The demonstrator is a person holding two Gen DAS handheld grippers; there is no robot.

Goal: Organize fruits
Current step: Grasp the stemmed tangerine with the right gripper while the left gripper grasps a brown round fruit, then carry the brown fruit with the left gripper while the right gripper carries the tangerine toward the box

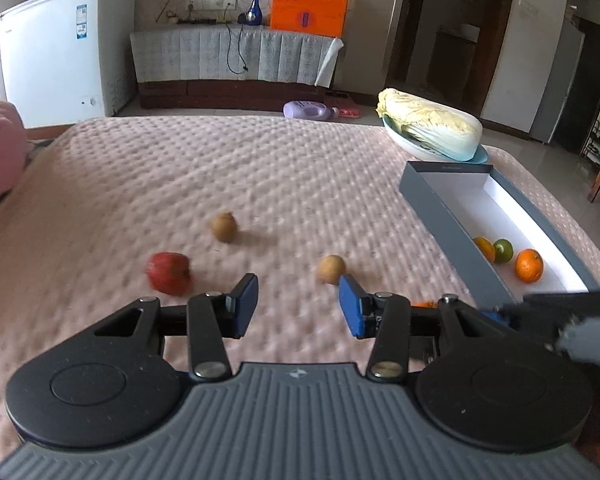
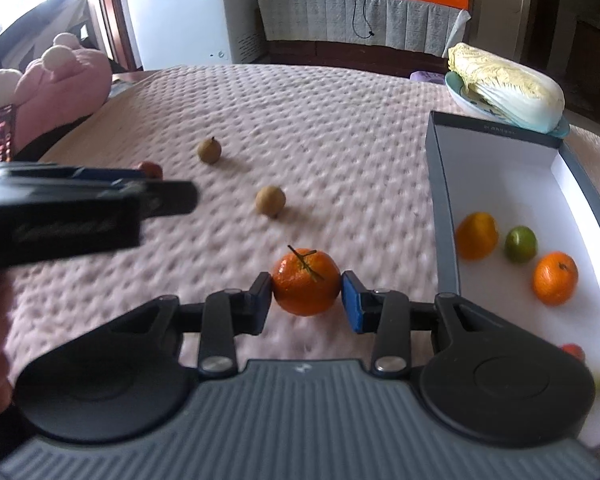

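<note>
Right tool (image 2: 306, 294) clamped on a stemmed orange (image 2: 306, 282) resting on the pink bedspread (image 2: 340, 120), just left of the grey box (image 2: 446, 216) holding other fruit. Left tool (image 1: 298, 304) hangs apart, empty, near two brown fruits (image 1: 331, 269) and a red one (image 1: 169, 273).

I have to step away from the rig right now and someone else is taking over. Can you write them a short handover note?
Right gripper: shut on a stemmed orange, on the bed cover beside the box.
Left gripper: open, empty, over the cover near a brown fruit.
Done: in the box lie two oranges and a lime; two more fruits, partly hidden, sit at its near end.
Left: box the held orange, then the near brown fruit, the far brown fruit and the red fruit.
The cabbage sits on a plate beyond the box.
</note>
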